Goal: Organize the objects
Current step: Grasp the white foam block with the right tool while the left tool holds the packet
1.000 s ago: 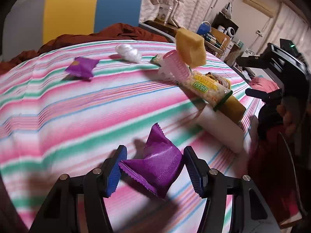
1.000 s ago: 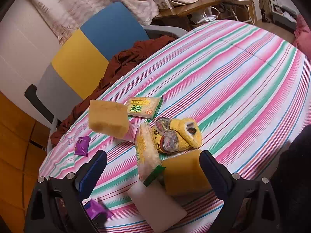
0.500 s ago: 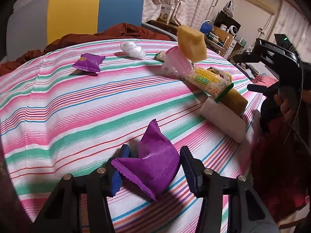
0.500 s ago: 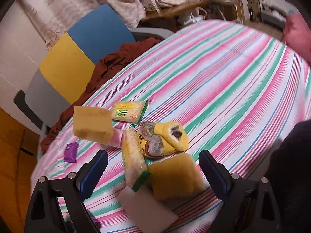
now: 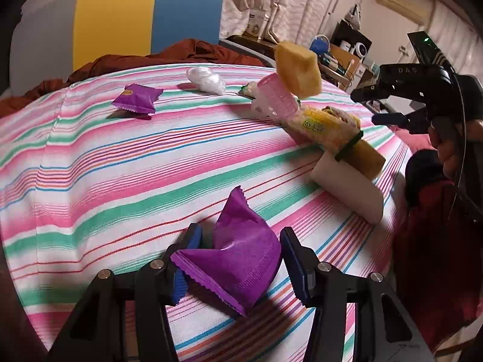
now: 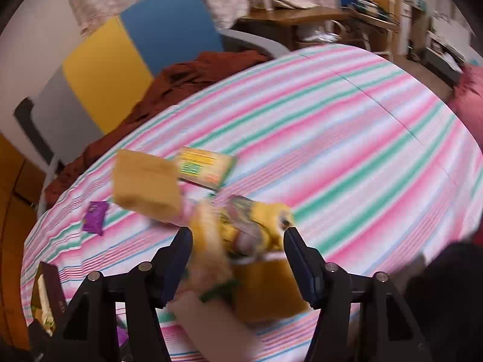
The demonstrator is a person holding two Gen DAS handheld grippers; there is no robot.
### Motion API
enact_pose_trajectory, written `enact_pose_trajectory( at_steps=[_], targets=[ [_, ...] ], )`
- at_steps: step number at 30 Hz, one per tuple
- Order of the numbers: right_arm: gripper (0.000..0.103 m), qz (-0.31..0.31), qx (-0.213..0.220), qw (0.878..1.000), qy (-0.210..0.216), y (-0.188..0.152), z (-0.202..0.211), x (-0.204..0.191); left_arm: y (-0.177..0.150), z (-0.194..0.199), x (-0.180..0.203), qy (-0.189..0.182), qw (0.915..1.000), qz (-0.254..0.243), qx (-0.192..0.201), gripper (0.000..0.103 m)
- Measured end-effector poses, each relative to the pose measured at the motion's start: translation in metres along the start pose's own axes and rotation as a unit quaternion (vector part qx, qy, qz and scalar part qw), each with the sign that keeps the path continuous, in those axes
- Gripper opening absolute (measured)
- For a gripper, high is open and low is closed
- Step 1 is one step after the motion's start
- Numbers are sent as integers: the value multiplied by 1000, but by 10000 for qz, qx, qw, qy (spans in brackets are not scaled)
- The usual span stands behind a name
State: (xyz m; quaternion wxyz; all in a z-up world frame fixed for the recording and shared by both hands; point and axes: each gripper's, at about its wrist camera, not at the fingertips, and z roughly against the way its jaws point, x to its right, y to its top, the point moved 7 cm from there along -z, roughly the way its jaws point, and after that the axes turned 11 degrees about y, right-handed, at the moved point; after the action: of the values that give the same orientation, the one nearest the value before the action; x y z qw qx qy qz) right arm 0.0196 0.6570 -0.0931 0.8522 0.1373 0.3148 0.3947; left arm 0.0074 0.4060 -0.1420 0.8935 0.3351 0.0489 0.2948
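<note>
The round table under the pink, green and white striped cloth (image 5: pixel 126 163) carried every item and filled most of both views. Behind its far edge stood a chair with a yellow and blue panelled back (image 5: pixel 145 15), with a rust-brown crumpled cloth (image 5: pixel 187 52) lying at the table's edge in front of it. The left gripper (image 5: pixel 238 258) was positioned low over the near edge of the table, its two blue-padded fingers (image 5: pixel 294 259) clenched on a crumpled purple foil snack packet (image 5: pixel 238 253), which was squeezed between the pads and stood with one corner pointing upward. The right gripper (image 6: pixel 237 256) was held above the cluster of items on the right side of the table; its fingers were spread wide and grasped nothing. That cluster comprised a white rectangular block (image 5: pixel 347 193), a yellow sponge block (image 5: pixel 366 158) just behind it, a long clear packet with a green end band and yellow label (image 5: pixel 323 129) leaning across both, and a pink perforated plastic basket (image 5: pixel 274 99) with a second yellow sponge (image 5: pixel 297 71) propped on top. The right wrist view was blurred, so finer detail in the cluster could not be told. A second purple foil packet (image 5: pixel 137 99) lay flat well apart, near the far left edge, and a small crumpled white plastic bag (image 5: pixel 205 80) lay near it, toward the centre.
</note>
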Motion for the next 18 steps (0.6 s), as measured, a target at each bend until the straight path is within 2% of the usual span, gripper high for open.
enact_pose_trajectory(
  at_steps=[5, 9, 11, 14, 18],
  targets=[
    [63, 482, -218, 9986, 38, 6, -11, -25, -1, 0, 1, 17, 10000, 1, 62, 54],
    [64, 761, -440, 9959, -195, 4, -6, -17, -1, 0, 0, -26, 10000, 44, 73, 53],
    [64, 892, -728, 9930, -280, 0, -7, -13, -1, 0, 0, -36, 9999, 61, 88, 54],
    [64, 1252, -1318, 9832, -135, -22, -5, -20, -2, 0, 0, -21, 9999, 93, 124, 54],
    [64, 2052, -2140, 9548, 185, -69, -3, -48, -1, -1, 2, 16, 9999, 39, 146, 54]
  ],
)
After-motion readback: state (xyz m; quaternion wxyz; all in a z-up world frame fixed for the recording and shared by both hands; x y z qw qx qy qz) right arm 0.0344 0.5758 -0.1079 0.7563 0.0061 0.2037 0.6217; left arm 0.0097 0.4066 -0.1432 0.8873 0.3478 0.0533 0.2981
